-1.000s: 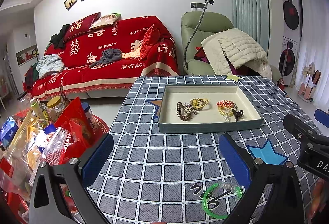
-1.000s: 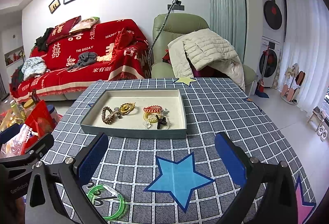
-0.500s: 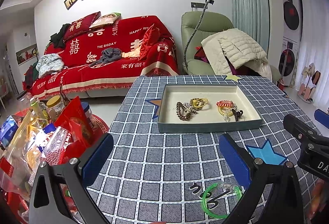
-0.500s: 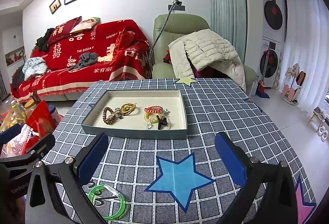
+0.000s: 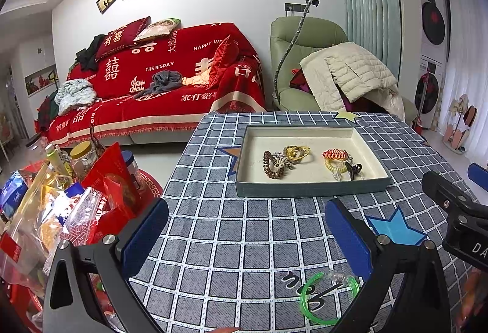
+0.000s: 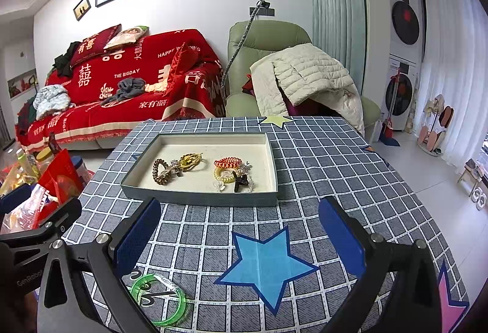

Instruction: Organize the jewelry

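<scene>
Green translucent plastic bangle [image 6: 158, 299] on the tabletop [image 6: 320, 168]: I judge it light, rigid, slippery; pinch the rim. Both tongs, left [image 5: 244, 229] and right [image 6: 241, 229], spread empty.

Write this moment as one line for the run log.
left hand-held gripper: open, empty | right hand-held gripper: open, empty | green bangle: on tablecloth, outside tray | tray: holds hair ties, clips

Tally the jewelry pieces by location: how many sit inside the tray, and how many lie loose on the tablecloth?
In the tray: cannot count exactly; the pieces lie tangled in 2 clusters.
Loose on the tablecloth: 1, the green bangle.
Total: 2 clusters plus 1 bangle.
</scene>
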### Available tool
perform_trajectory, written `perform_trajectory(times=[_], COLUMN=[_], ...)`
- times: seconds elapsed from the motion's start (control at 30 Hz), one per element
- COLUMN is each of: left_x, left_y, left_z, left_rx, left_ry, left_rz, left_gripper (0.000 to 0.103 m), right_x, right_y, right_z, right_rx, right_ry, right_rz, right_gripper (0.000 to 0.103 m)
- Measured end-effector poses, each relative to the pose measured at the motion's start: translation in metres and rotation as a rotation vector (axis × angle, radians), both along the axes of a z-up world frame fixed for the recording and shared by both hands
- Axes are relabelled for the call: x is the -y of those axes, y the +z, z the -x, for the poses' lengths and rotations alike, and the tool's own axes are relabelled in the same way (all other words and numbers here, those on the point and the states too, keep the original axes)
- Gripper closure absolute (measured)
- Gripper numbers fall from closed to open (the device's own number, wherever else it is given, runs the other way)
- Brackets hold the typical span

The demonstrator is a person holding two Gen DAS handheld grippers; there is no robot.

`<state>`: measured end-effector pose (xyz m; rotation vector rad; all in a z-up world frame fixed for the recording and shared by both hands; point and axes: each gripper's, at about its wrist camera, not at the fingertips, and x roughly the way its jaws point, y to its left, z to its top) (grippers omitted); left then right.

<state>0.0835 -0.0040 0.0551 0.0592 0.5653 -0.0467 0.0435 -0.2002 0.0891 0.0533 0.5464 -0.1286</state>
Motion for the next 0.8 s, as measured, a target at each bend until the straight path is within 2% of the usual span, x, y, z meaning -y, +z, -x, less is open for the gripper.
perform_trajectory(times=[0.8], left_x=[-0.0016], left_y=[-0.0013], left_z=[0.0002], left_rx=[0.003], left_ry=[-0.005], left_rz=[0.001], left_gripper=[0.0], right_x=[-0.0014], right_y=[0.0005], right_z=[0.0013], right_rx=[0.0], right_ry=[0.001], right_rz=[0.0], right_gripper=[0.0])
